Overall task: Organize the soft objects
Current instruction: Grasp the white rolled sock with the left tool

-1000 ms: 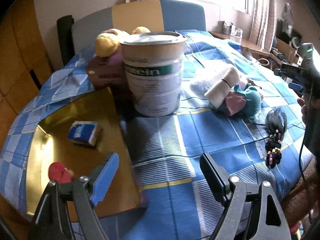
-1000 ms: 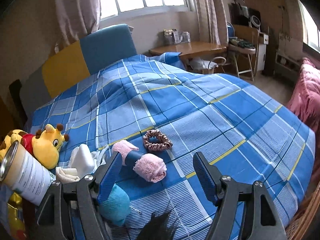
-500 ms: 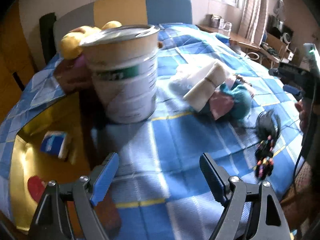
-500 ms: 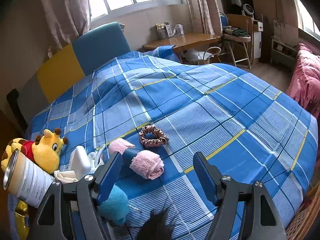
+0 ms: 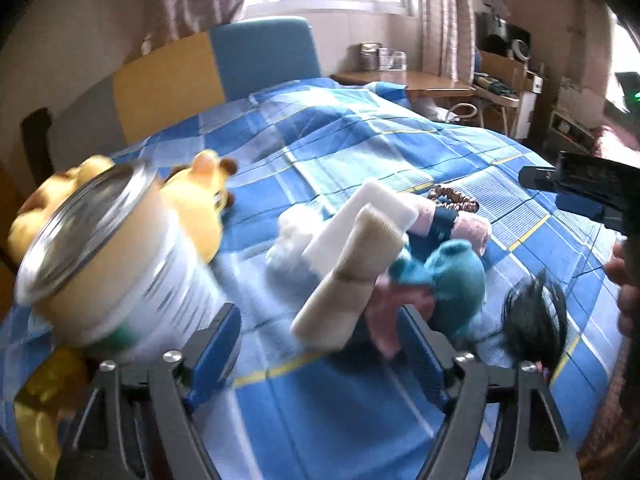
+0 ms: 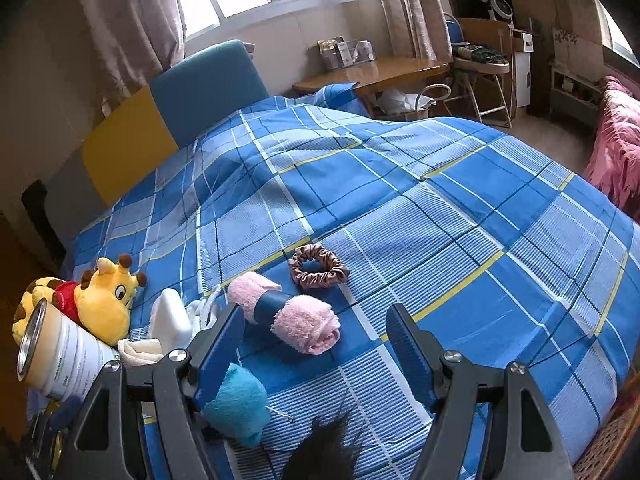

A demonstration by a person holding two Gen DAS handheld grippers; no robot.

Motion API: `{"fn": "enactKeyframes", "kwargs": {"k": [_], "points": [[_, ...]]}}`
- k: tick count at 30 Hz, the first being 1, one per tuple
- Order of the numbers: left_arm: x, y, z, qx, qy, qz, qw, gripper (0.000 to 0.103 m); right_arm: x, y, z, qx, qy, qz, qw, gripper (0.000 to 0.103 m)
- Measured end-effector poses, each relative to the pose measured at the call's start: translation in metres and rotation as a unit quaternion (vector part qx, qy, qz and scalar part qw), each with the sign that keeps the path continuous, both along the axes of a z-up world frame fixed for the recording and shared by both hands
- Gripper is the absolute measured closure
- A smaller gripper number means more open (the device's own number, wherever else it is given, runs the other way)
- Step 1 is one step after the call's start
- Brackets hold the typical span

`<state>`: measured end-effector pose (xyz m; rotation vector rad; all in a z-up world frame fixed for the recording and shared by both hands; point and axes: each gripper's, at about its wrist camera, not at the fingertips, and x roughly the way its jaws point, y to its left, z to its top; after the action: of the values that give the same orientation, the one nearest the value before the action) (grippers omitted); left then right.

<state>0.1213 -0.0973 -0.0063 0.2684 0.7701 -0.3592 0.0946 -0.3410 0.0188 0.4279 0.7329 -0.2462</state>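
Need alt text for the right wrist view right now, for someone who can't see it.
The right tool hangs open and empty over a blue plaid bedspread, just short of a rolled pink towel with a dark band. A brown scrunchie lies beyond it; a giraffe plush and a metal tin sit far left.

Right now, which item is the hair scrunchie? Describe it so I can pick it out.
On the blue plaid bedspread, find the cluster of soft things near the tin can. At its far edge, just beyond the rolled pink towel with a dark band, lies the scrunchie: the only ring-shaped item, shiny, brown and ruffled.
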Motion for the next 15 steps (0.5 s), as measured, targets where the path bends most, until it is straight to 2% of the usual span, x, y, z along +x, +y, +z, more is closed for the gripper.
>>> {"fn": "enactKeyframes", "kwargs": {"k": [8, 9, 10, 11, 12, 15], "points": [[0.043, -0.029, -0.021, 0.005, 0.024, -0.026, 0.9994, 0.034, 0.002, -0.002, -0.004, 0.013, 0.002, 0.005, 1.0, 0.029], [0.047, -0.032, -0.025, 0.004, 0.032, -0.026, 0.9991, 0.038, 0.003, -0.002, -0.004, 0.014, 0.004, 0.006, 1.0, 0.029], [0.052, -0.031, -0.029, -0.005, 0.049, -0.025, 0.9985, 0.048, 0.004, -0.001, -0.005, 0.014, 0.005, 0.008, 1.0, 0.029], [0.055, -0.03, -0.032, -0.016, 0.065, -0.027, 0.9974, 0.074, 0.005, -0.001, -0.006, 0.013, 0.008, 0.008, 1.0, 0.029], [0.056, -0.026, -0.034, -0.034, 0.083, -0.02, 0.9958, 0.076, 0.005, -0.001, -0.006, 0.011, 0.009, 0.007, 1.0, 0.029], [0.043, -0.01, -0.029, -0.069, 0.085, -0.009, 0.9939, 0.082, 0.006, -0.002, -0.007, 0.013, 0.01, 0.007, 1.0, 0.029]]}}
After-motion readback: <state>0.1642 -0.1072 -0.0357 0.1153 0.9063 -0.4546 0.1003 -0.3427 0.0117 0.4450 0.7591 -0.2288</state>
